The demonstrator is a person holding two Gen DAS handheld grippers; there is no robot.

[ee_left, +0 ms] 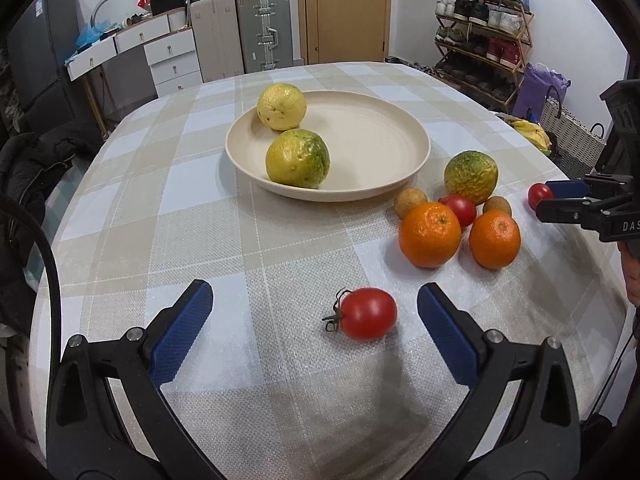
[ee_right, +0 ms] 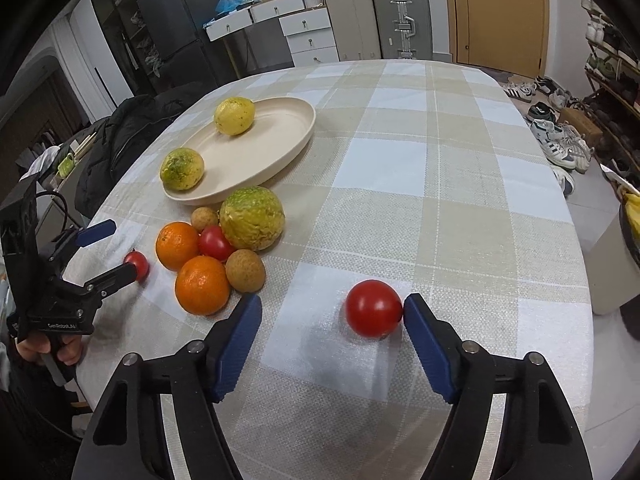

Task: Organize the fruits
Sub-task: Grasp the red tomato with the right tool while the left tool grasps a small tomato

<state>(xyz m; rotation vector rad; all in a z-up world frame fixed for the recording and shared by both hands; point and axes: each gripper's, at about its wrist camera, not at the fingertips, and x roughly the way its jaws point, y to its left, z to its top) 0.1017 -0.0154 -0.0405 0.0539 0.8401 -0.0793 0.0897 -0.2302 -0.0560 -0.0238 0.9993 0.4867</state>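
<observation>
Both grippers are lining up on tomatoes to carry to the plate [ee_left: 416,136], which is holding 2 yellow-green fruits. The left gripper [ee_left: 316,300] is spread wide around a stemmed tomato [ee_left: 368,313] on the bench [ee_left: 200,208], touching nothing. The right gripper [ee_right: 332,312] is equally wide, one pad touching its own tomato [ee_right: 373,308]. Next, each probably needs closing gently.

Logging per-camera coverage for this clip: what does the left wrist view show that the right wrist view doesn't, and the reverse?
Only the left wrist view shows the stemmed tomato lying free between the open left gripper fingers. Only the right wrist view shows the hand holding the left gripper, and the right gripper open, one pad touching its tomato. Both show the plate holding two yellow-green fruits, with the oranges clustered beside it.
</observation>
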